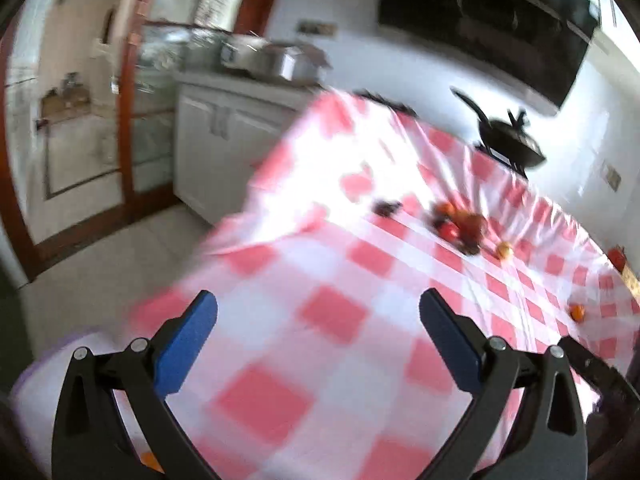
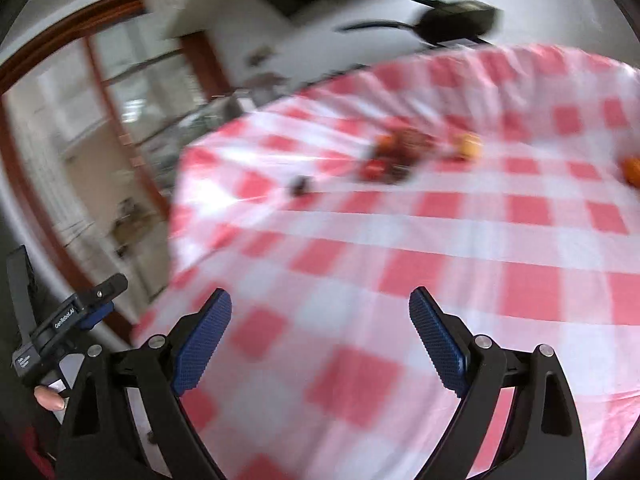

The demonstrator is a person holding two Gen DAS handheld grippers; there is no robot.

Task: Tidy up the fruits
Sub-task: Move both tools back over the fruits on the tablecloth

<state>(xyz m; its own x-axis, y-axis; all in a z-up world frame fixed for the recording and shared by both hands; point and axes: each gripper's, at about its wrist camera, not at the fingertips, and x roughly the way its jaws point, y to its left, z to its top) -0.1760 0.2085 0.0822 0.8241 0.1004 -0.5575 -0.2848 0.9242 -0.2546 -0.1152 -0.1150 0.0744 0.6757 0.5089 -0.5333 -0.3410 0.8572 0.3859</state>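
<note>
A blurred cluster of red and dark fruits (image 1: 458, 226) lies far out on the red-and-white checked tablecloth (image 1: 332, 308). A small dark fruit (image 1: 385, 207) lies left of it, a yellow-orange fruit (image 1: 505, 250) right of it, and an orange one (image 1: 577, 312) nearer the right edge. My left gripper (image 1: 318, 312) is open and empty above the near cloth. In the right wrist view the cluster (image 2: 394, 152), dark fruit (image 2: 301, 185), yellow-orange fruit (image 2: 469, 146) and orange fruit (image 2: 632, 170) lie far off. My right gripper (image 2: 320, 312) is open and empty.
A black wok (image 1: 510, 140) stands beyond the table's far edge; it also shows in the right wrist view (image 2: 456, 16). White cabinets (image 1: 216, 140) with metal pots (image 1: 276, 58) and a glass door are at the left. The left gripper's body (image 2: 64, 328) shows at lower left.
</note>
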